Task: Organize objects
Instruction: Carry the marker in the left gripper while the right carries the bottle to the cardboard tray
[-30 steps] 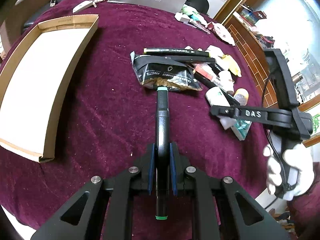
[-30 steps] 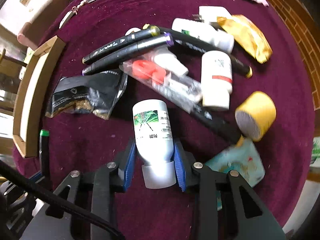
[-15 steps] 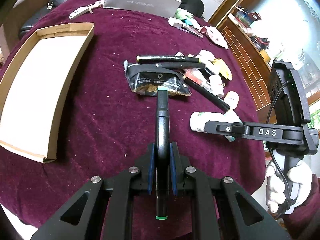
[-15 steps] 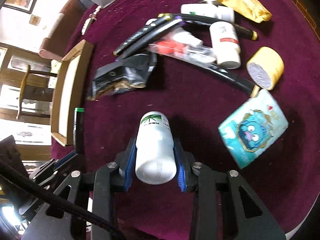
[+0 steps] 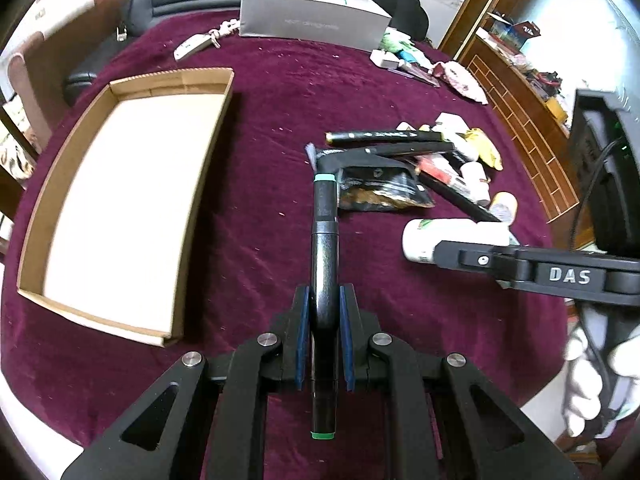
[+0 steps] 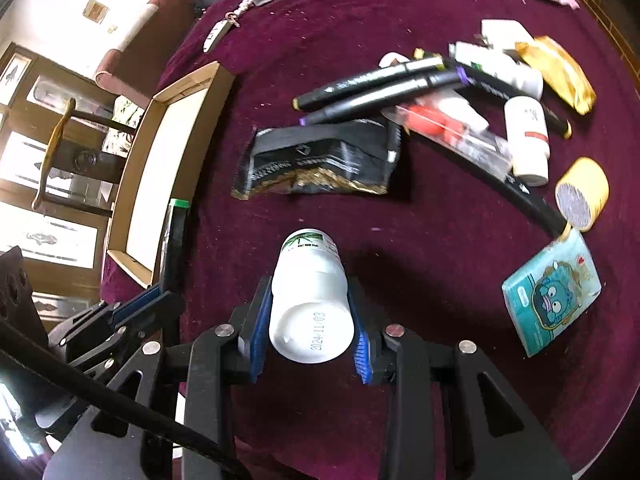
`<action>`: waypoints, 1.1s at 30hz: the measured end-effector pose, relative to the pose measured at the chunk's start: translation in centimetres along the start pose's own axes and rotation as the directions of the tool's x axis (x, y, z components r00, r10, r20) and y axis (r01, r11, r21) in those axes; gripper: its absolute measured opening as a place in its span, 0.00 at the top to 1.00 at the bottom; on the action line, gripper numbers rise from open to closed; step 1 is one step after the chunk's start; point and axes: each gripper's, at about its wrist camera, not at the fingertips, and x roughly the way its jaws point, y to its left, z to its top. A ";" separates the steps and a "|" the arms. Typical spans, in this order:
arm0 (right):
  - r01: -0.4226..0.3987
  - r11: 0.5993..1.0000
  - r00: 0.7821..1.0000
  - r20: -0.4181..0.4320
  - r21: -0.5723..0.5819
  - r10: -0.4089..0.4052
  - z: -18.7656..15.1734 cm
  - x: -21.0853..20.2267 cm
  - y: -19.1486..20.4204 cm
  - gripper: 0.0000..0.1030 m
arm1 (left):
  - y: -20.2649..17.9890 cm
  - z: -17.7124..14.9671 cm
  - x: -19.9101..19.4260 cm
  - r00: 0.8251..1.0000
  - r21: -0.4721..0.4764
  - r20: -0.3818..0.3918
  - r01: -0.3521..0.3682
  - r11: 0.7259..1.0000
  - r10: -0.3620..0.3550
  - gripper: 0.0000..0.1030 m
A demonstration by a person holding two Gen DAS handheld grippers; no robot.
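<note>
A: The left tool [image 5: 324, 340] is clenched on a black marker [image 5: 325, 264] with green ends, which runs forward between the blue pads above the maroon desk [image 5: 260, 208].

B: And the right tool [image 6: 310, 328]?

A: It grips a white bottle [image 6: 310, 292], base toward the camera, a printed date on the base. From the left view the same bottle [image 5: 452, 236] sticks out sideways past the right tool's finger.

B: What lies beyond them?

A: A shallow cardboard tray [image 5: 120, 200] sits on the left side of the desk with nothing in it. Right of centre is a black foil packet [image 6: 320, 160], flat on the cloth. Just past it two more markers [image 6: 372, 88] lie side by side, touching a heap: a clear pack with red inside [image 6: 444, 128], a small white bottle [image 6: 526, 136], a yellow roll [image 6: 582, 192] and a gold wrapper [image 6: 560, 72].

B: Anything nearer the right edge?

A: A teal cartoon pack [image 6: 552, 296], apart from the heap. At the far edge stands a grey box [image 5: 312, 16].
</note>
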 end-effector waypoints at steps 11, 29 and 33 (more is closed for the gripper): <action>0.002 0.999 0.999 0.051 -0.050 0.001 2.0 -0.7 4.0 0.69 | 3.5 1.8 -1.3 0.999 0.023 0.027 -0.037 0.999 0.036 0.89; -0.082 0.991 0.997 0.001 -0.108 0.083 8.1 6.0 15.8 0.68 | 13.8 8.3 -0.5 0.990 0.021 0.078 -0.123 0.992 0.121 0.89; -0.059 0.994 0.998 -0.027 -0.089 0.057 9.7 8.3 16.8 0.68 | 15.3 9.8 1.0 0.990 0.031 0.070 -0.127 0.991 0.125 0.89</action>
